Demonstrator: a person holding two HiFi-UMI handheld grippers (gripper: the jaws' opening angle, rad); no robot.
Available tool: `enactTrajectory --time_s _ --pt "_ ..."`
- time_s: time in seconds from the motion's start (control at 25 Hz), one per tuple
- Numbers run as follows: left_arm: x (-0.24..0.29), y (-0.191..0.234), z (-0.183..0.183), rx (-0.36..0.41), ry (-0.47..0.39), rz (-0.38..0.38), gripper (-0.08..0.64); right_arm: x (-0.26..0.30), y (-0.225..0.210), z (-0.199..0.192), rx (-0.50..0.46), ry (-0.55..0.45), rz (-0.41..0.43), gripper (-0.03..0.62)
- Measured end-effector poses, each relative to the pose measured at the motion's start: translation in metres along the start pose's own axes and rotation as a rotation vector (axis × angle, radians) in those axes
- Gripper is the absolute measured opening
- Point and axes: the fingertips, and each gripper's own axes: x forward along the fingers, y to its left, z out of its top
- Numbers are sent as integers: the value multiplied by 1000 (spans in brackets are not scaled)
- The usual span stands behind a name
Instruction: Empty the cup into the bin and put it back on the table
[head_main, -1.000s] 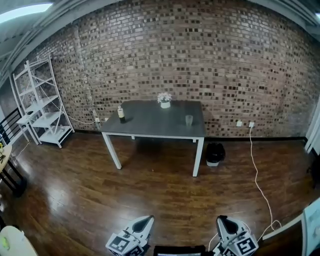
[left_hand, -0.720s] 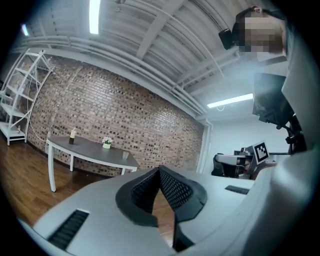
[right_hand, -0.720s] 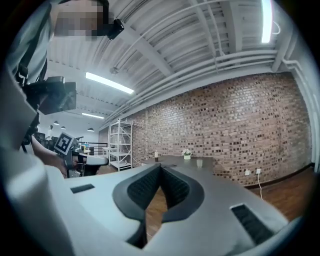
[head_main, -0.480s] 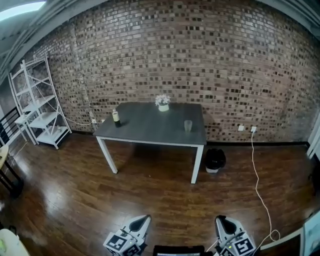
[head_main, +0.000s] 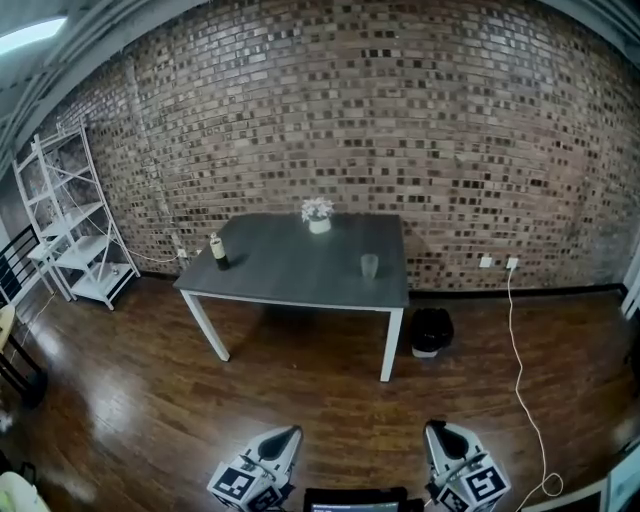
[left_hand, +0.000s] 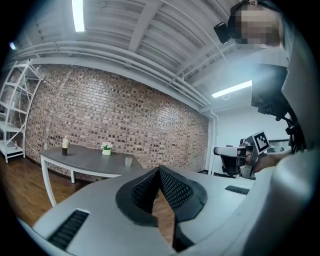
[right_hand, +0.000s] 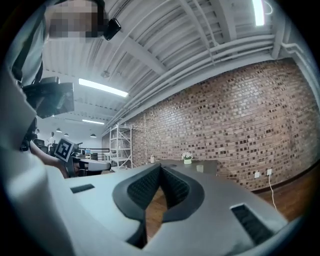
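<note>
The small clear glass cup (head_main: 370, 265) stands upright near the right edge of the flat dark-grey rectangular table (head_main: 290, 268), which has white legs. The squat black bin (head_main: 432, 332) sits on the glossy wooden floor (head_main: 300, 400), just beside the table's right front leg. The left gripper (head_main: 292, 434) and right gripper (head_main: 437, 430) are well short of the table. Their ribbed black pads meet at the tips, with nothing between them.

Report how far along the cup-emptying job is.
Done: nothing visible; the cup stands on the table near its right front edge, ungripped. In hand: nothing; the left tool and right tool are both shut and empty, across the wooden floor from the table. Left: reach the cup, grasp it, tip it into the black bin beside the table's right leg, then set it back.
</note>
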Motion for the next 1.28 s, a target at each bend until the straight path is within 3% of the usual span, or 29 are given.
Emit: enactTrajectory --time_s 0.28,0.68,0.84,1.28 --pt "62 34 10 -3 1 -14 -2 58 -33 6 10 16 6 2" --pt "161 117 25 -15 -13 -98 -2 172 -79 36 -26 -2 -97 2" --pt "192 156 32 -34 16 -72 -2 204 -97 43 -34 18 -124 2" --pt "301 204 29 -45 38 -76 -2 303 -157 52 -54 55 -62 2"
